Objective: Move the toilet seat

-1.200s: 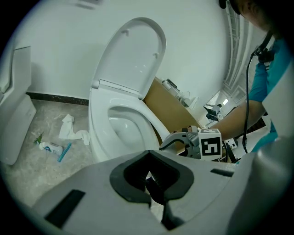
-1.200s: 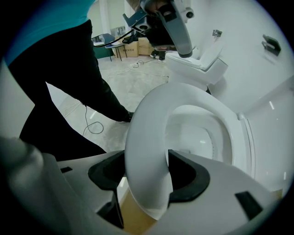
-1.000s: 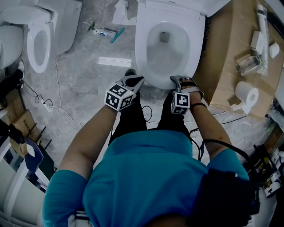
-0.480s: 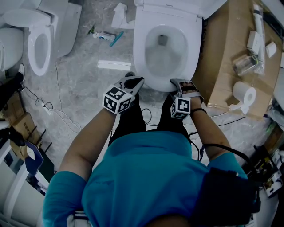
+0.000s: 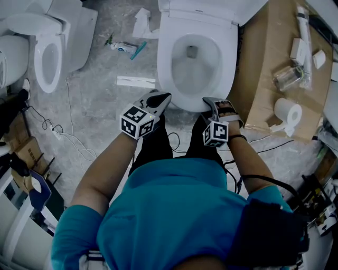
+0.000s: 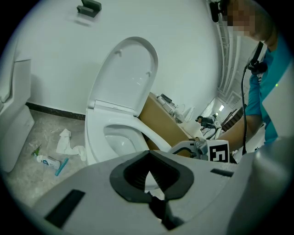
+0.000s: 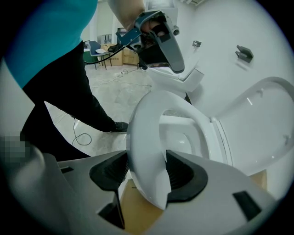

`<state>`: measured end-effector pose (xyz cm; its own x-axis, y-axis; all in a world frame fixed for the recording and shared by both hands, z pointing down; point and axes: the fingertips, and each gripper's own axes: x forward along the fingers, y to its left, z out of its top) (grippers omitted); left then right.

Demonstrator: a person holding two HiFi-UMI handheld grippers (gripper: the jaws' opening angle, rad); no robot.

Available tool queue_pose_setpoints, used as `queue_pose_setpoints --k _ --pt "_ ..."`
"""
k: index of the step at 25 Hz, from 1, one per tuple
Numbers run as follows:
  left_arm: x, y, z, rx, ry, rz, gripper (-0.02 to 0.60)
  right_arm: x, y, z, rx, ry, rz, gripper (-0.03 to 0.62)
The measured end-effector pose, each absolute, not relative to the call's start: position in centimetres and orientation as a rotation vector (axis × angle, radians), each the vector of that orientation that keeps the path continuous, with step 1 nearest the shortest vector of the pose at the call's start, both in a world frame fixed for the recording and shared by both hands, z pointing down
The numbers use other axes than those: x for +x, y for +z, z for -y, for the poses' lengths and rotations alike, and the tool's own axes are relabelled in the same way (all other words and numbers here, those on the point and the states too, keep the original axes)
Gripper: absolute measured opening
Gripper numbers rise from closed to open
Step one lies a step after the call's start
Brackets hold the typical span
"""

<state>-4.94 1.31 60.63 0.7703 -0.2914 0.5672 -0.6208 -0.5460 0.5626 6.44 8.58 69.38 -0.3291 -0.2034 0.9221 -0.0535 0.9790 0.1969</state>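
The white toilet seat [image 5: 168, 63] lies on the bowl, with the lid [image 5: 198, 8] standing up behind it. My right gripper [image 5: 207, 100] is at the seat's front right rim. In the right gripper view the seat ring [image 7: 147, 151] fills the gap of that gripper [image 7: 146, 172]; both pads touch it as the jaws are closing. My left gripper [image 5: 163, 95] hovers just left of the seat's front edge, touching nothing. In the left gripper view this gripper [image 6: 148, 179] has its pads together and empty, and beyond it are the seat [image 6: 138, 131] and the raised lid [image 6: 126, 73].
A second toilet [image 5: 45, 52] stands at the far left. Right of the toilet is a cardboard box [image 5: 264, 68] with a paper roll [image 5: 289, 112] and a glass jar [image 5: 288, 76] on it. A tube [image 5: 122, 47], a white strip [image 5: 136, 81] and cables [image 5: 63, 132] lie on the floor.
Both grippers have stayed at the seat's front edge. The view has shifted a little, so the toilet sits slightly higher in the picture.
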Motion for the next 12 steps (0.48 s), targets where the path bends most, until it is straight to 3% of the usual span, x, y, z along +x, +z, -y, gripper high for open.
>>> queue_pose_setpoints --k 12 --pt "-4.9 58.8 -0.3 2.191 0.484 0.709 0.003 6.7 66.2 -7.5 0.234 -0.188 1.937 0.238"
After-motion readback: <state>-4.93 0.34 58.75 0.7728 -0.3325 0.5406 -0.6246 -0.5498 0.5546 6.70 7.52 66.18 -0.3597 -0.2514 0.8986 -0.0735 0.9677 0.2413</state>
